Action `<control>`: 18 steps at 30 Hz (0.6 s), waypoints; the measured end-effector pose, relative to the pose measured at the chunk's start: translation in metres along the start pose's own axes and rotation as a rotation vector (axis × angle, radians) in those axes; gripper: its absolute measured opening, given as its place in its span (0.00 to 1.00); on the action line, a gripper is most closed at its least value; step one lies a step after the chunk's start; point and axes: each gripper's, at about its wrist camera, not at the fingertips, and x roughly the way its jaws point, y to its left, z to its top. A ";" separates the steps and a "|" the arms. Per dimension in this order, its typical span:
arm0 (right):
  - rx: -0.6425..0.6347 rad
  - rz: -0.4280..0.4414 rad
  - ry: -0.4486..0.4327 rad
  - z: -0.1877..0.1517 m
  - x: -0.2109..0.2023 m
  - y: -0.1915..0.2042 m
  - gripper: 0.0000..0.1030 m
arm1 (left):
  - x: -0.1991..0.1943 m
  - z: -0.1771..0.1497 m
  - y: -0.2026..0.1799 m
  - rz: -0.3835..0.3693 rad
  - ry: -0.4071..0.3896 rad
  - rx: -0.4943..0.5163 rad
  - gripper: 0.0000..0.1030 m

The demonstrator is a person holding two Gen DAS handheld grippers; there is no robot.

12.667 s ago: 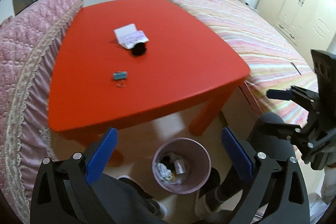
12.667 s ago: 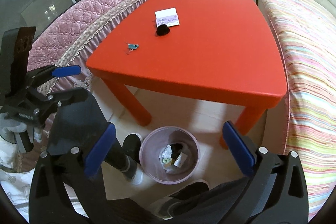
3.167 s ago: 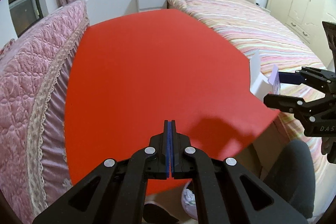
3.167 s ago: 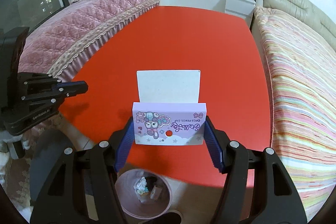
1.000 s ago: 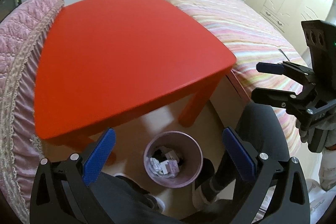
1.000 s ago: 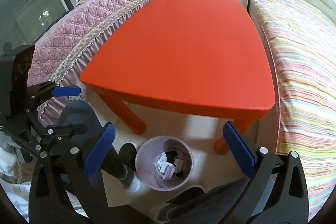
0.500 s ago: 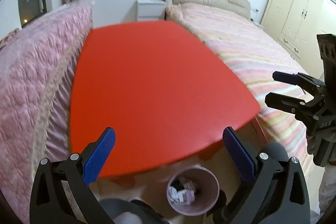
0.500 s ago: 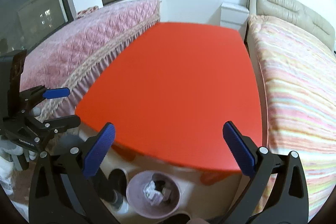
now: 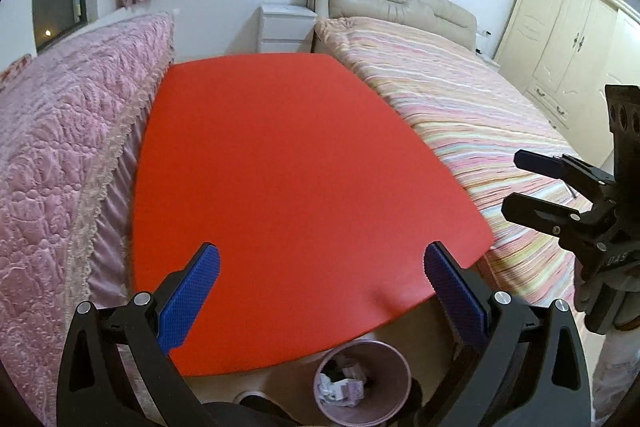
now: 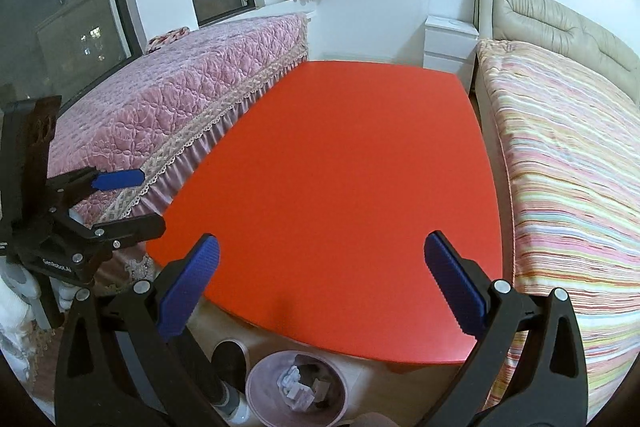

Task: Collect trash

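A red table [image 9: 288,187] fills both views [image 10: 340,187] and its top is bare. A pink waste bin [image 9: 396,403] stands on the floor under the table's near edge, holding crumpled white paper and a lilac box [image 9: 346,389]; it also shows in the right wrist view [image 10: 256,399]. My left gripper [image 9: 320,295] is open and empty above the near edge. My right gripper [image 10: 320,295] is open and empty too. Each gripper appears in the other's view, the right one [image 9: 532,183] and the left one [image 10: 128,199].
A pink quilted bed [image 9: 52,155] flanks the table's left side. A striped bed [image 9: 480,131] with a beige headboard flanks its right. A white nightstand [image 9: 286,29] stands behind the table, and cream wardrobes [image 9: 576,47] at far right.
Both grippers have tilted up from the bin toward the table top and stayed open. The box held 3.2 s ago now lies in the bin.
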 end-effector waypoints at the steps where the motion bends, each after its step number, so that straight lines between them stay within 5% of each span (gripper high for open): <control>1: 0.001 0.000 -0.002 0.000 0.000 0.000 0.97 | 0.001 0.001 -0.001 0.002 0.003 0.001 0.95; 18: 0.004 -0.005 -0.001 0.003 0.003 -0.007 0.97 | -0.001 0.003 -0.004 0.018 -0.003 -0.004 0.95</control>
